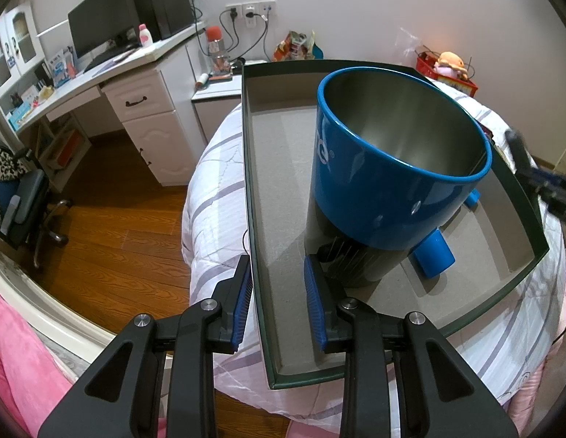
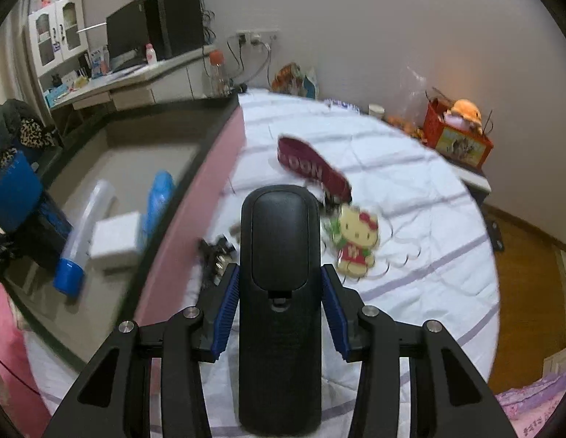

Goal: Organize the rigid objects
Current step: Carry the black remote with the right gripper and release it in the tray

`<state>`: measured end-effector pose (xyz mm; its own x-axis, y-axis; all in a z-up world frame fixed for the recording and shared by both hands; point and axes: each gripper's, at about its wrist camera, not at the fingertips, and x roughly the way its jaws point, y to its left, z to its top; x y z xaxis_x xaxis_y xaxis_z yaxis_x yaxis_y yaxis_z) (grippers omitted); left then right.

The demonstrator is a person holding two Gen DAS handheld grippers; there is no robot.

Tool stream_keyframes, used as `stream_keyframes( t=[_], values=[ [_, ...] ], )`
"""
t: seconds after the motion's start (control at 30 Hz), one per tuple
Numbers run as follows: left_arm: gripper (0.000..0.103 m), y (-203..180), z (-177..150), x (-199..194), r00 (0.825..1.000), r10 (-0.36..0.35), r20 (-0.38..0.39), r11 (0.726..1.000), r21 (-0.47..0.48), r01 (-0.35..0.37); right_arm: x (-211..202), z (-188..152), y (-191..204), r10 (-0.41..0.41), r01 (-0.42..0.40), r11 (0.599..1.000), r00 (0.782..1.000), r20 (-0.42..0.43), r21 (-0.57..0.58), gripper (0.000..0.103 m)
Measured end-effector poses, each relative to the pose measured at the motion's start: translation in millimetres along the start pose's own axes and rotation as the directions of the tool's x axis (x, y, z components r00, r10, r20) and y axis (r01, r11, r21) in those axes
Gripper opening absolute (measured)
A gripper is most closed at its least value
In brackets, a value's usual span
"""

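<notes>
— Where's the black case (image 2: 279, 292)?
— Clamped in the right gripper (image 2: 280, 304) jaws, above the bed (image 2: 410, 197).
— And the left gripper (image 1: 278, 304)?
— Jaws straddle the tray (image 1: 259, 241) wall at the bed's edge; grip unclear.

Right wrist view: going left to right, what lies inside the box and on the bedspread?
Blue cup → clear tube → white block → blue tube → box wall → black object in the right gripper → cat charm.
</notes>
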<state>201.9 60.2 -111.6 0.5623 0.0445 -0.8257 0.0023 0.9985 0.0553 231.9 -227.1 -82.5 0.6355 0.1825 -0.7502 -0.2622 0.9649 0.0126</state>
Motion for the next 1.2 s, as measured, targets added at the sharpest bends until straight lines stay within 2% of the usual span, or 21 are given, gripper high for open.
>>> stream_keyframes(
  t=[0.3, 0.53, 0.63, 0.83, 1.03, 1.2],
  values=[
    [0.028, 0, 2, 0, 1.000, -0.010, 0.004, 1.000, -0.003, 0.010, -31, 36, 26, 0.002, 0.006, 0.997, 0.994, 0.107, -0.073, 0.045],
    [0.028, 0, 2, 0, 1.000, -0.012, 0.004, 1.000, -0.002, 0.012, -52, 69, 46, -0.046, 0.072, 0.991, 0.974, 0.221, -0.112, 0.045],
    [0.028, 0, 1, 0, 1.000, -0.012, 0.005, 1.000, -0.003, 0.012, -56, 82, 59, -0.006, 0.040, 0.990, 0.971, 0.240, -0.136, 0.045],
    [0.028, 0, 3, 0, 1.000, -0.023, 0.007, 1.000, -0.003, 0.023, -29, 99, 97, 0.061, -0.014, 0.974, 0.978, 0.198, -0.226, 0.045],
    [0.028, -2, 5, 1, 1.000, -0.026, 0.007, 1.000, -0.003, 0.026, 7, 107, 122, 0.040, 0.006, 0.953, 0.988, 0.148, -0.302, 0.045],
    [0.028, -1, 6, 1, 1.000, -0.029, 0.009, 1.000, -0.002, 0.029, 29, 110, 133, -0.012, 0.061, 0.924, 0.991, 0.130, -0.377, 0.045]
  ],
)
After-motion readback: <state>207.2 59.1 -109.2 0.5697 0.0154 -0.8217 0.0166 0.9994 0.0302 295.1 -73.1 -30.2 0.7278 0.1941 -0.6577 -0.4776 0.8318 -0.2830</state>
